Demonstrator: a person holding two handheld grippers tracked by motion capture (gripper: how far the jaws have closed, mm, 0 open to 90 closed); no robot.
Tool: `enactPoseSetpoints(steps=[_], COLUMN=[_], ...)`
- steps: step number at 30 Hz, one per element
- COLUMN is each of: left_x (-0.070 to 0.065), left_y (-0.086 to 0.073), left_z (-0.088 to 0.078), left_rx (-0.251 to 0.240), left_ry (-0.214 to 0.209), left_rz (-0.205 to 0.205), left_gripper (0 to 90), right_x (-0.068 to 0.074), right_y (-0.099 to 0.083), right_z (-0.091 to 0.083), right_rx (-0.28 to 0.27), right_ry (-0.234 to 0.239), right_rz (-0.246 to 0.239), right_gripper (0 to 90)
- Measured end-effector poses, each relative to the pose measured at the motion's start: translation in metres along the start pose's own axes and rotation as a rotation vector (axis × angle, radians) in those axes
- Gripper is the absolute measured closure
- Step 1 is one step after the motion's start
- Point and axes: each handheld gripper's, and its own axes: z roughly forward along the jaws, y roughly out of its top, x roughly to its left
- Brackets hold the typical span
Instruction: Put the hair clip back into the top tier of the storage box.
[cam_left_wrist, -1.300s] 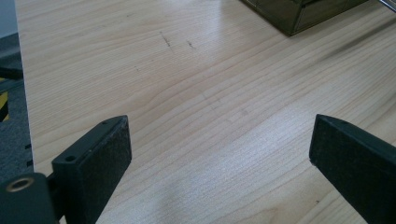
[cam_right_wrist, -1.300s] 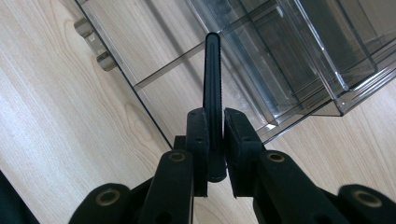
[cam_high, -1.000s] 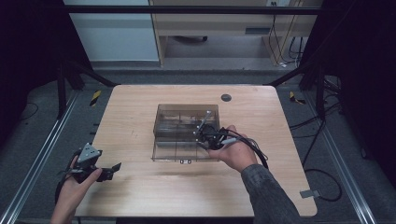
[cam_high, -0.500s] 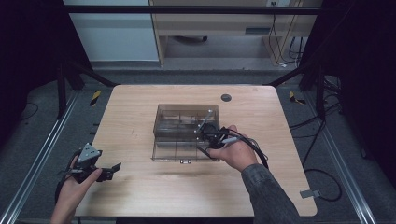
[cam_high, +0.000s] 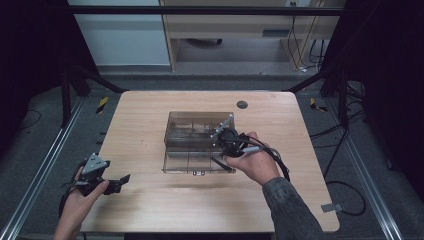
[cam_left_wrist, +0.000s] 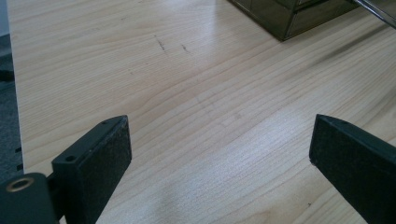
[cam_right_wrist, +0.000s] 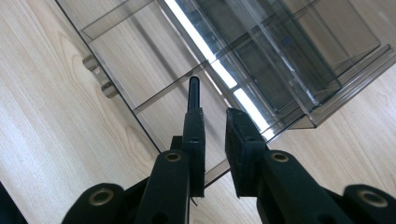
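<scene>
At the left edge of the worktop (cam_high: 150, 125) my left gripper (cam_high: 112, 184) sits in my left hand (cam_high: 80, 200), near the front corner, well apart from the box. Its jaws stand wide, with bare wood grain between them and nothing touching either pad; in the left gripper view a corner of the box shows far off at the upper right. Moving right, the clear smoky plastic box (cam_high: 197, 135) lies in the middle of the worktop, divided inside into compartments, with its lid (cam_high: 192, 162) folded open and lying flat toward me; two small latches sit at the lid's front edge. Further right, my right hand (cam_high: 255, 162) holds my right gripper (cam_high: 231, 141) over the right side of the box, just above where the lid meets the body. In the right gripper view my jaws stand narrow, with a slim gap between the pads, and they have just been closing a little; I can see nothing gripped between them. A thin black piece reaches forward from the left jaw over the lid's panel. Whether the tips touch the plastic I cannot tell. Beyond the box, a small dark round disc (cam_high: 242, 104) sits near the far edge.
</scene>
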Motion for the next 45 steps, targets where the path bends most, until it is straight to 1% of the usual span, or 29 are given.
enactPoseSetpoints(steps=[1, 3, 4, 6, 11, 14, 17, 22, 25, 28, 32, 34, 35, 37, 39, 43, 45], left_x=[0.000, 0.000, 0.000, -0.001, -0.005, -0.007, -0.010, -0.014, -0.016, -0.018, -0.017, -0.017, -0.019, -0.022, -0.026, -0.040, -0.047], left_y=[0.000, 0.000, 0.000, 0.001, 0.003, 0.005, 0.006, 0.011, 0.017, 0.027, 0.043, 0.052, 0.058, 0.068, 0.079, 0.101, 0.112], left_z=[0.000, 0.000, 0.000, -0.001, -0.001, 0.000, -0.001, -0.005, -0.006, -0.008, -0.010, -0.009, -0.010, -0.010, -0.010, -0.010, -0.009], left_rx=[0.000, 0.001, 0.003, 0.001, -0.010, -0.017, -0.021, -0.040, -0.056, -0.071, -0.072, -0.062, -0.064, -0.064, -0.060, -0.055, -0.057], left_ry=[0.000, 0.001, 0.005, 0.005, -0.009, -0.018, -0.022, -0.033, -0.041, -0.055, -0.045, -0.045, -0.045, -0.051, -0.058, -0.093, -0.123], left_rz=[0.000, 0.000, 0.002, 0.005, 0.014, 0.018, 0.026, 0.028, 0.038, 0.054, 0.069, 0.088, 0.102, 0.116, 0.136, 0.179, 0.196], left_gripper=[5.7, 5.7, 5.6, 5.6, 5.7, 5.6, 5.6, 5.6, 5.6, 5.6, 5.6, 5.6, 5.6, 5.6, 5.6, 5.4, 5.3], right_x=[0.001, 0.000, 0.001, 0.002, 0.003, 0.003, 0.005, 0.007, 0.008, 0.009, 0.008, 0.009, 0.009, 0.011, 0.013, 0.017, 0.018], right_y=[0.000, 0.000, 0.000, -0.001, -0.003, -0.004, -0.007, -0.010, -0.013, -0.017, -0.022, -0.025, -0.026, -0.028, -0.030, -0.037, -0.041], right_z=[-0.001, -0.002, -0.006, -0.008, -0.014, -0.017, -0.020, -0.027, -0.030, -0.030, -0.030, -0.030, -0.030, -0.029, -0.028, -0.024, -0.022], right_rx=[-0.006, -0.012, -0.025, -0.034, -0.076, -0.097, -0.124, -0.171, -0.202, -0.229, -0.267, -0.277, -0.286, -0.305, -0.313, -0.346, -0.362], right_ry=[-0.002, -0.005, -0.001, 0.002, -0.004, 0.002, -0.005, -0.024, -0.027, -0.028, -0.038, -0.038, -0.036, -0.028, -0.031, -0.022, -0.015], right_rz=[0.006, 0.001, 0.007, 0.011, 0.023, 0.027, 0.030, 0.041, 0.061, 0.076, 0.107, 0.111, 0.118, 0.120, 0.123, 0.151, 0.167], right_gripper=[78.1, 78.2, 78.0, 78.0, 78.3, 78.4, 78.3, 78.4, 77.7, 77.8, 77.7, 77.5, 77.6, 77.6, 77.4, 76.5, 76.7])
